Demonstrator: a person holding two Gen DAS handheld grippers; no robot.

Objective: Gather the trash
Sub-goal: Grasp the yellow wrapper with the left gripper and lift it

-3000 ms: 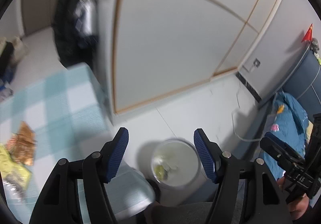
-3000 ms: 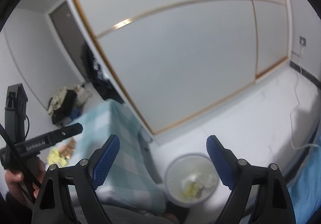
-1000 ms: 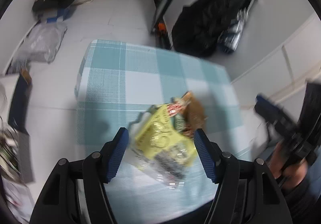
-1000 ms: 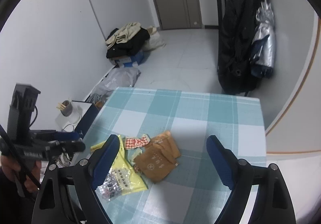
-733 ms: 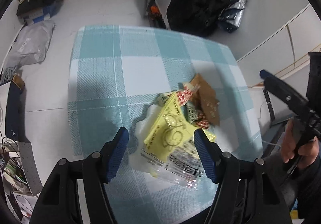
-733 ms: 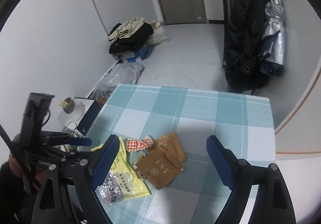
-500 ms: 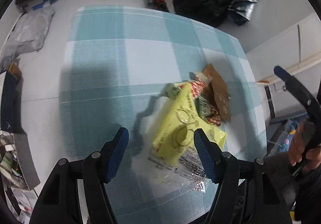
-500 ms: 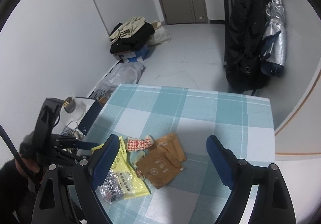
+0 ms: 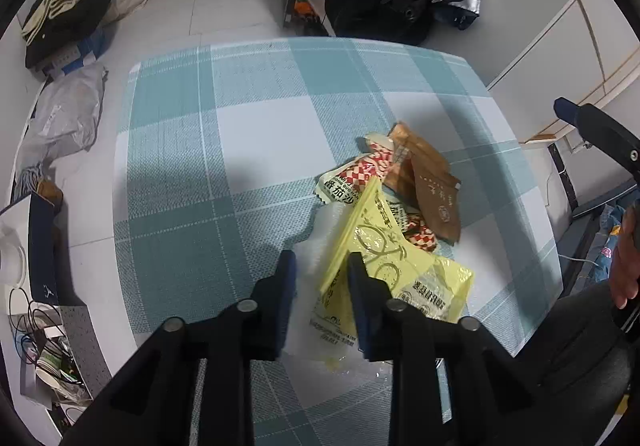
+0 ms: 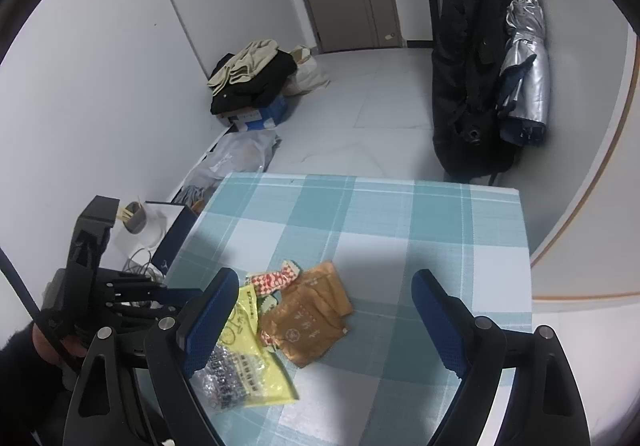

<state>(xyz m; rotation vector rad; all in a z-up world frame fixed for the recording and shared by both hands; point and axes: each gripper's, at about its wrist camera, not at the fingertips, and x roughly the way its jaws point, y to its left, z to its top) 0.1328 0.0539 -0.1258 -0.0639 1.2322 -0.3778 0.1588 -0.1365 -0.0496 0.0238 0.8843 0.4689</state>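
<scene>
A pile of wrappers lies on the teal checked tablecloth (image 9: 240, 126): a yellow snack bag (image 9: 384, 246), brown packets (image 9: 434, 190) and a red-and-white checked wrapper (image 9: 356, 176). My left gripper (image 9: 320, 270) points down at the yellow bag's raised left edge. Its jaws are closing with that edge between them, and a gap still shows beside the left pad. In the right wrist view the yellow bag (image 10: 248, 358) and brown packets (image 10: 308, 322) lie between the fingers of my right gripper (image 10: 324, 286). It hangs open above the cloth (image 10: 400, 226), holding nothing.
A black coat (image 10: 468, 78) and a silver umbrella (image 10: 524, 78) hang at the far wall. Clothes (image 10: 252, 78) and a grey bag (image 10: 236, 158) lie on the floor. A low stand with a cup (image 10: 134, 220) and cables sits left of the table.
My left gripper has come down over the yellow bag and its jaws have narrowed from wide open to a small gap around the bag's edge. The right gripper has stayed open and still.
</scene>
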